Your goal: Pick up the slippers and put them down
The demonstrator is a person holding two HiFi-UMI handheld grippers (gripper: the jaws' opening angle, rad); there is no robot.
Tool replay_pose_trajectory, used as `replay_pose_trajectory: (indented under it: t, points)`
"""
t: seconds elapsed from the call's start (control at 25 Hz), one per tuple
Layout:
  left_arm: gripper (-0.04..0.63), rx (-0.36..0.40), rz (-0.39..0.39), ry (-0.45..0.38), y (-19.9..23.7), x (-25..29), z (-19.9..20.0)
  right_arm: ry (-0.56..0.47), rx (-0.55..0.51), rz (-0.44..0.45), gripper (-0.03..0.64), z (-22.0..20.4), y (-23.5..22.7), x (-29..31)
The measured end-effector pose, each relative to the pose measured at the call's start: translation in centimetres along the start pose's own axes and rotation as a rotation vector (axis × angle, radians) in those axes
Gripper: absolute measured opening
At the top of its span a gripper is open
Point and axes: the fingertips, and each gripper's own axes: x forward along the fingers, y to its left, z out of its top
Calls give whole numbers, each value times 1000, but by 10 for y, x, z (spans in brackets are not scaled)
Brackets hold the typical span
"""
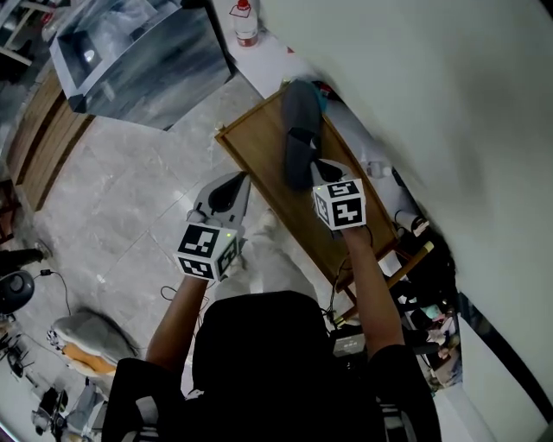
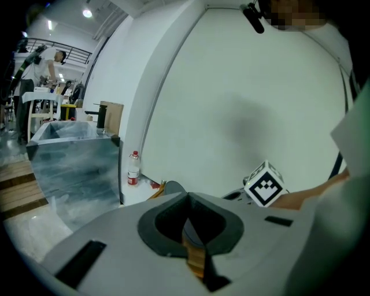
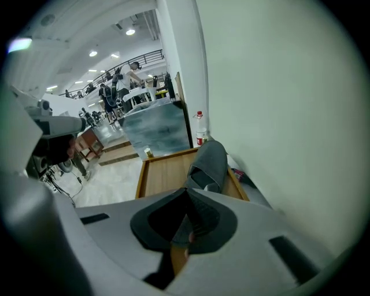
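A dark grey slipper [image 1: 301, 129] lies lengthwise over a low wooden table [image 1: 259, 164] by the white wall. My right gripper [image 1: 321, 168] is shut on its heel end. In the right gripper view the slipper [image 3: 209, 165] runs from the closed jaws of the right gripper [image 3: 188, 196] out over the wooden table [image 3: 165, 173]. I cannot tell whether its toe rests on the wood. My left gripper [image 1: 229, 192] hangs over the tiled floor left of the table. In the left gripper view, the left gripper [image 2: 188, 202] has its jaws together with nothing in them. No second slipper shows.
A steel-and-glass bin [image 1: 138, 52] stands on the floor beyond the table. A red-capped bottle [image 1: 245, 22] sits on a white ledge at the wall. Cluttered shelves [image 1: 415, 285] lie to the right of the table, and cables and gear [image 1: 34, 285] at the lower left.
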Motion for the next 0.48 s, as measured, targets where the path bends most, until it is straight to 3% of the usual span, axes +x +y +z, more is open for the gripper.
replay_pose_trajectory:
  t: [0.12, 0.48]
  points:
    - [5, -2, -3, 21, 4, 9, -8, 32, 6, 10, 2, -8, -3, 13]
    - [5, 21, -36, 67, -2, 33, -28, 83, 61, 22, 123, -20, -18, 46]
